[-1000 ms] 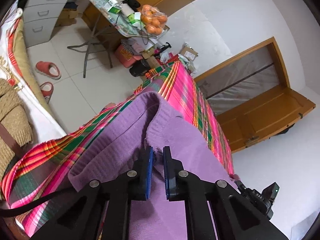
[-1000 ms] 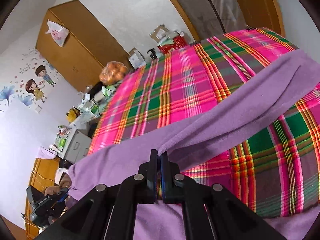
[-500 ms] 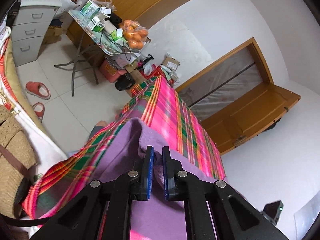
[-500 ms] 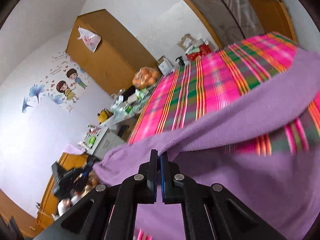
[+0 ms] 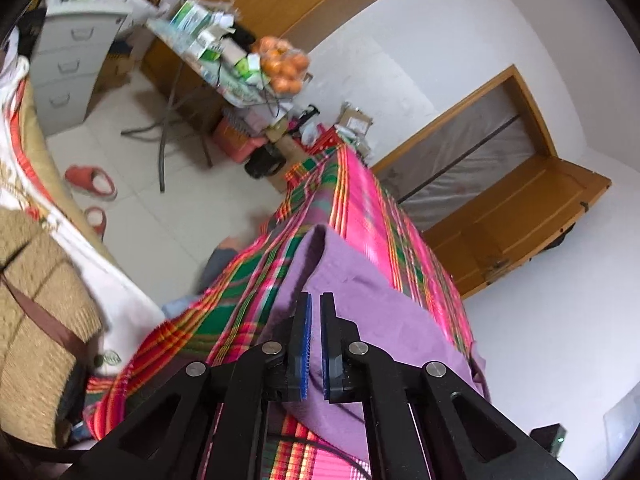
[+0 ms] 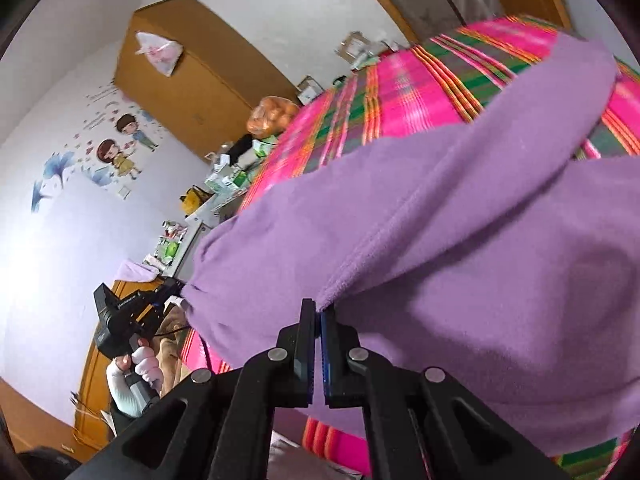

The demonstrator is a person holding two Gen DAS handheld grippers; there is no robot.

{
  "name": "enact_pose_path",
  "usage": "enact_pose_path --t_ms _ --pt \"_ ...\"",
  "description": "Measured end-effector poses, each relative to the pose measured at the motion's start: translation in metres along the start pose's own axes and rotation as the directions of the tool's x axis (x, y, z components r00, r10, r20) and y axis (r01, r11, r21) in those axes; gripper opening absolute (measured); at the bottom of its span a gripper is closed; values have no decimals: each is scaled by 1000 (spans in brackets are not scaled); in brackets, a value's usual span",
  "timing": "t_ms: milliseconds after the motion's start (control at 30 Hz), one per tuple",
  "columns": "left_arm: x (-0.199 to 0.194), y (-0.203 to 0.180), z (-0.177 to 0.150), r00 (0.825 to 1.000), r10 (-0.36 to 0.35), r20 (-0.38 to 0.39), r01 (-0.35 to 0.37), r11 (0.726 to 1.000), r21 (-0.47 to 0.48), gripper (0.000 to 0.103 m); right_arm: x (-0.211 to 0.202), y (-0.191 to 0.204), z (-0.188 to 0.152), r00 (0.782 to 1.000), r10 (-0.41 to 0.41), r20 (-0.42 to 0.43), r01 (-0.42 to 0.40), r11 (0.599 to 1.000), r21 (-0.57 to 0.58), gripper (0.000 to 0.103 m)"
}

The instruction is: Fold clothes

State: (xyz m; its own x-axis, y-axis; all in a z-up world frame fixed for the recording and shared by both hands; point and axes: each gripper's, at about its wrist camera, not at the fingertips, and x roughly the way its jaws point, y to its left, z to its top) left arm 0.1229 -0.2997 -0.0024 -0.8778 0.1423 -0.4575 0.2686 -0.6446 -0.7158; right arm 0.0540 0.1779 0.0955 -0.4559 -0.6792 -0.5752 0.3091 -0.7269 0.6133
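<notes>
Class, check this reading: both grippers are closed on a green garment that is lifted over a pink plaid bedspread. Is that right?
Not quite: the garment is purple, not green, as the right wrist view shows plainly. The rest holds: the right gripper and the left gripper are both closed on it, over the pink plaid bedspread.

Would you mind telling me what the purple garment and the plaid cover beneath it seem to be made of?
Purple garment: soft fleece or brushed knit, judging by its fuzzy matte nap and thick rolled edge. Plaid cover: thin woven cloth, perhaps synthetic, given its slight sheen and crisp stripes.
</notes>
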Motion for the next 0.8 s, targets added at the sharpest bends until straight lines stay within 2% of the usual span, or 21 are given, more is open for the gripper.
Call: enact_pose_path --t_ms 100,167,267,333,433,500,600,667,700,733,767,800 --pt "-2 -8 -9 1000 -4 -9 4 1000 17 3 6 -17 -6 999 -13 -41 15 999 36 4" --pt "-4 -15 -17 999 -32 -32 33 999 28 5 11 -26 -11 998 -12 -59 15 998 58 5" --pt "-4 -27 -33 997 -61 -48 63 997 44 21 12 -33 -14 999 13 -48 -9 997 78 10" --pt "-3 -29 -42 998 -55 -39 56 998 40 33 10 -33 -11 999 28 -18 -27 996 84 29" --pt "2 -24 -46 1000 0 -21 0 1000 -1 39 9 -29 -6 999 42 4 -42 996 84 43" --pt "6 -20 -47 999 37 -15 -38 999 -29 41 12 -26 -2 999 40 10 -41 996 81 47" --pt "10 -22 -47 998 54 -16 -54 998 -38 42 20 -24 3 1000 3 12 -4 997 78 47" --pt "10 -27 -47 998 55 -11 -55 998 -27 42 23 -23 6 1000 -25 9 24 997 69 42" --pt "10 -29 -47 998 56 -8 -56 998 -22 41 25 -21 7 999 -44 8 44 997 63 31" --pt "11 -30 -45 998 55 -8 -55 998 -15 41 26 -23 8 998 -58 4 57 996 66 12" --pt "12 -32 -44 998 56 -6 -56 998 -8 40 27 -25 9 997 -71 1 71 995 68 8" --pt "13 -33 -42 998 59 -2 -59 998 1 27 27 -27 9 998 -63 2 63 995 74 8"
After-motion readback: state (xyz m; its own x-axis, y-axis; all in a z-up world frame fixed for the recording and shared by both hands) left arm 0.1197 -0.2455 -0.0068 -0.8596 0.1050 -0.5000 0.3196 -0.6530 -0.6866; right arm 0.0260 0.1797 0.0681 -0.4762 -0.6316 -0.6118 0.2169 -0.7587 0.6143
